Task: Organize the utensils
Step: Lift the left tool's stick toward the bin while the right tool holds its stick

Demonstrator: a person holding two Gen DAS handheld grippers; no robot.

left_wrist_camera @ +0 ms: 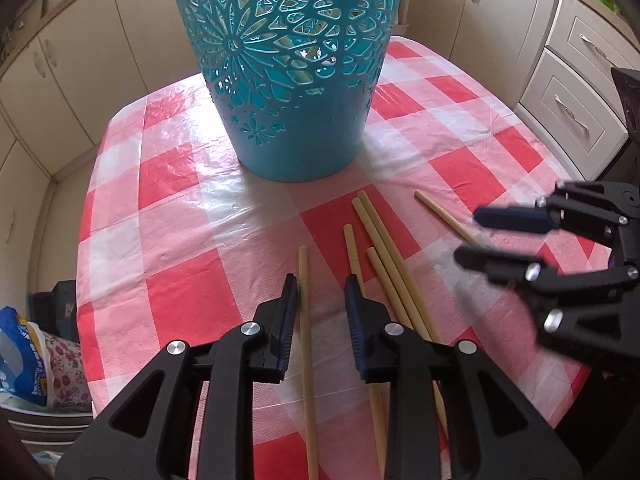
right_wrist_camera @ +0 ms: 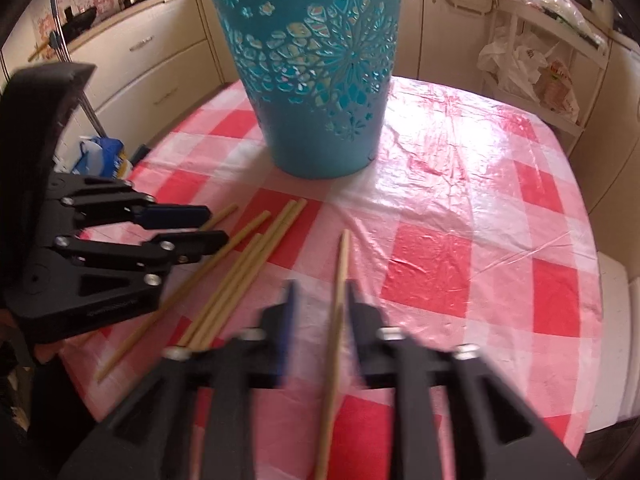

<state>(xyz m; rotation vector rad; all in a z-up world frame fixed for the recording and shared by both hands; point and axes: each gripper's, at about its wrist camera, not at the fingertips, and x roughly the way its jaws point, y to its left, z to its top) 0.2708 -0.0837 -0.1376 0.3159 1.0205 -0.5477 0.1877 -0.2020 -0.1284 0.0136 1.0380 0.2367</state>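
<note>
left tongs point(left_wrist_camera: 322, 286): spread, low over the surface point(left_wrist_camera: 192, 216), straddling one chopstick point(left_wrist_camera: 306, 320) without pinching it
loose sticks point(left_wrist_camera: 380, 248): several more lie flat beside it, near the front edge, all outside the bin
bin point(left_wrist_camera: 288, 80): teal cut-out bin stands upright behind them; pale rods show through its holes, likely sticks already in
right tongs point(right_wrist_camera: 320, 292): spread, blurred, one stick point(right_wrist_camera: 340, 280) between them, not pinched
progress: seemingly partway; six sticks on the cloth left to move

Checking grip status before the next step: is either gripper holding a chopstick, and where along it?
Nothing is gripped. The left gripper and right gripper each straddle a chopstick with jaws open, pads apart from it.
</note>
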